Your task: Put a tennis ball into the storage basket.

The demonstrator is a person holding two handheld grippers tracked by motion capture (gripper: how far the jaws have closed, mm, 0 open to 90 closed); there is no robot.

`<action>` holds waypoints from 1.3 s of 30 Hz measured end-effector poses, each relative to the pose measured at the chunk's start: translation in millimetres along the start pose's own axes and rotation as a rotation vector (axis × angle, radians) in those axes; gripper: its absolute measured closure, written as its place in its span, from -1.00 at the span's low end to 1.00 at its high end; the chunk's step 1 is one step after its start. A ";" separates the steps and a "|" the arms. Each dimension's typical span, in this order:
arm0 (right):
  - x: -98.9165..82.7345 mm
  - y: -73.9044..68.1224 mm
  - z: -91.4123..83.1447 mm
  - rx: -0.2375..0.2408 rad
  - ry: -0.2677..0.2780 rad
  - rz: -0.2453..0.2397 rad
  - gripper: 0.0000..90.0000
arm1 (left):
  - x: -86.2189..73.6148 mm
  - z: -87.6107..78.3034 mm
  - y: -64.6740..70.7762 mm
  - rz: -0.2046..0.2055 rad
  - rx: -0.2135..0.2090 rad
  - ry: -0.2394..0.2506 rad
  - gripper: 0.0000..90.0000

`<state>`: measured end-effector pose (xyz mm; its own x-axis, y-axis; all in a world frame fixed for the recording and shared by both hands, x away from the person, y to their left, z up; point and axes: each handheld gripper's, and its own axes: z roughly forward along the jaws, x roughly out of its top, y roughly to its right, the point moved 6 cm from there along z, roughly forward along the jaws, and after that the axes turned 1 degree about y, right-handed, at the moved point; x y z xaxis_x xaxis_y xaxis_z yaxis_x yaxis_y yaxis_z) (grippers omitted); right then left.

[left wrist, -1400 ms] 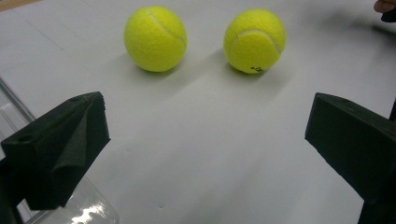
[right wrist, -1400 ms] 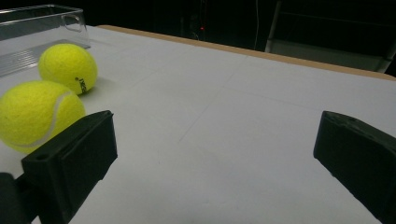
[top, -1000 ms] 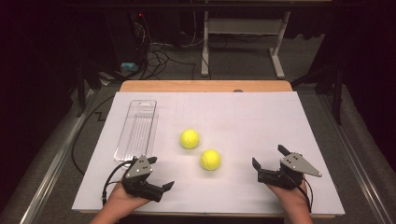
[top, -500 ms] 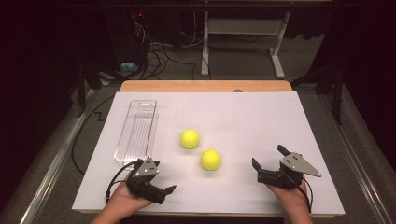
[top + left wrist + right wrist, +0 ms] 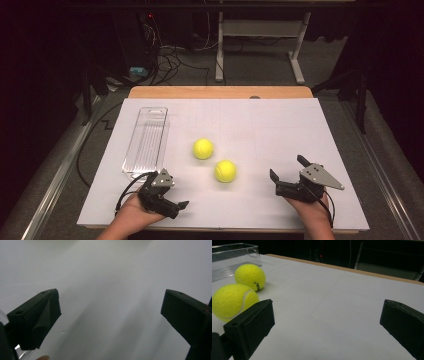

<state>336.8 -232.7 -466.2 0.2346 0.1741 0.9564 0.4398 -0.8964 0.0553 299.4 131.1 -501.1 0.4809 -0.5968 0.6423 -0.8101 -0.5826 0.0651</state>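
Two fuzzy yellow tennis balls (image 5: 203,148) (image 5: 225,171) lie mid-bench near a clear plastic tray (image 5: 146,140) at ten o'clock, probably their destination. The left hand-held gripper (image 5: 179,206) at seven o'clock, jaws spread but just narrowing on nothing, and the right hand-held gripper (image 5: 286,172) at four o'clock, spread empty, sit poised to reach.

Overhead light is washing the white table sheet (image 5: 280,130) bright while the surrounding floor is sitting nearly black. Tennis balls (image 5: 225,171) are casting faint shadows. Left gripper view is looking soft, possibly out of focus; near jaws blurring.
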 end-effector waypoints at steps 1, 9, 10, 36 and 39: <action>0.4 0.1 -0.2 0.000 0.002 -0.003 -1.00 | 0.4 0.2 1.3 0.007 0.001 -0.012 -0.91; 0.9 0.2 -0.4 0.005 0.007 0.006 -1.00 | 10.6 -0.2 8.6 0.052 0.041 -0.092 -0.99; 1.0 0.1 -0.3 0.006 0.008 0.007 -1.00 | 11.5 -0.4 8.5 0.056 0.044 -0.107 -0.99; 1.8 -1.1 -0.9 0.010 0.009 0.018 -1.00 | 31.1 -0.4 6.3 0.147 -0.002 -0.416 -0.99; 1.7 -1.6 -0.9 0.011 0.008 0.021 -1.00 | 32.4 1.1 7.5 0.156 -0.007 -0.440 -0.99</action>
<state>335.7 -231.3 -464.4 0.2370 0.1518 0.9596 0.4445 -0.8952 0.0318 309.4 106.8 -480.6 0.4482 -0.8553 0.2602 -0.8857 -0.4642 -0.0005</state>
